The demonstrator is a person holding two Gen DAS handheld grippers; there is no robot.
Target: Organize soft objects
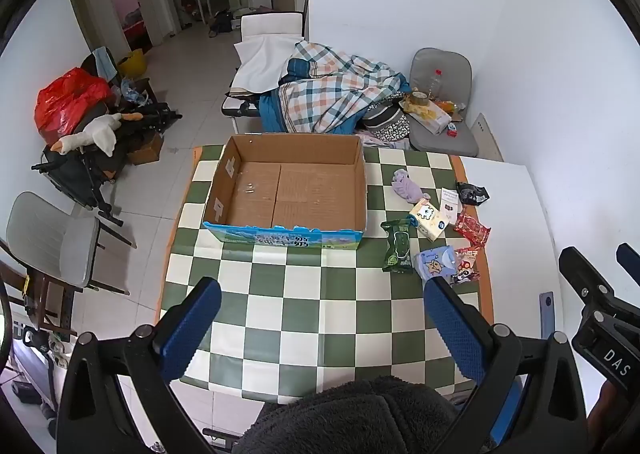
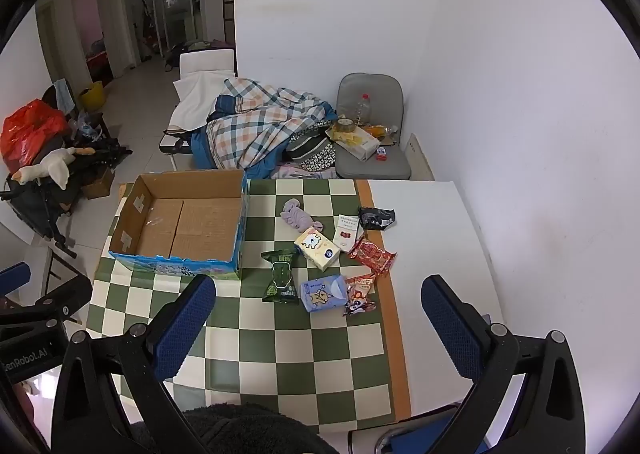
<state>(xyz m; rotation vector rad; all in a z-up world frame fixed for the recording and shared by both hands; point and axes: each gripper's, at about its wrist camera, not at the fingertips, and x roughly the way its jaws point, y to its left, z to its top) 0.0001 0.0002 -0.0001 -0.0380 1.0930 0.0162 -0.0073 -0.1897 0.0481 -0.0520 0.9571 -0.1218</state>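
Green-and-white checked cloth (image 1: 304,306) covers most of the table, leaving a bare white strip (image 2: 432,238) along its right edge. An open cardboard box (image 1: 288,190) sits toward the far left corner of the cloth, nothing visible inside. To its right, near the cloth's right edge, the soft things lie in a loose cluster: a lilac fabric piece (image 1: 406,184) farthest back, then a cream tissue pack (image 1: 430,214), a white leaflet (image 1: 450,202), a black wrapper (image 2: 376,217) on the white strip, a red snack packet (image 2: 372,254), a dark green pouch (image 1: 397,248) just beside the box's near right corner, a blue tissue pack (image 2: 323,292) and a small cartoon packet (image 2: 360,296) touching it. The left gripper (image 1: 322,318) hangs over the near edge with its blue pads spread wide, holding nothing. The right gripper (image 2: 318,320) is likewise spread wide and bare, nearer the cluster.
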